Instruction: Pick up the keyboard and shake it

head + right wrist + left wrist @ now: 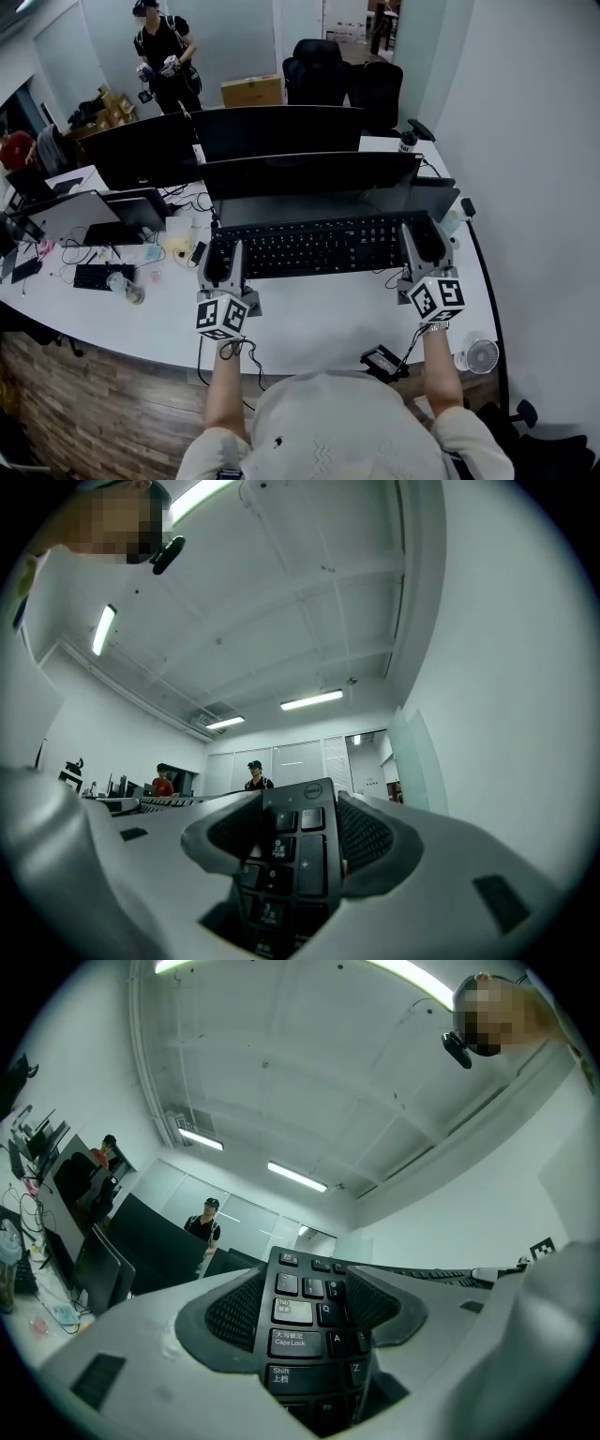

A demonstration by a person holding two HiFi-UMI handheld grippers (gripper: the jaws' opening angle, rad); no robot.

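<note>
**Asker:** Where is the keyboard right now?

**Describer:** The black keyboard [323, 246] runs between your two grippers, in front of the monitor [309, 173]. Your left gripper [225, 265] has its left end. Your right gripper [427, 246] has its right end.

**Asker:** Are the fingers closed on it?

**Describer:** Yes. In the left gripper view the two ribbed pads [234, 1312] press against the keyboard's front and back edges. The Tab, Caps Lock and Shift keys lie between them. In the right gripper view the pads [361, 836] clamp the number-pad end, and the maker's badge sits just beyond the fingertips. Both pairs of fingers are narrowed onto the keyboard, with nothing else between them.

**Asker:** Is it off the desk?

**Describer:** It seems so. Both gripper views look up along the fingers to the ceiling lights, so the keyboard is tipped upward. In the head view it overlaps the monitor's lower edge. I cannot see a clear gap between it and the white desk [309, 323] below your fingers, so treat that as my judgement.

**Asker:** What is done, and what is left?

**Describer:** You have gripped both ends, and the lift looks made. The shaking is what remains, as far as I can judge. A single moment cannot show it, and all the views are sharp, without motion blur.
</note>
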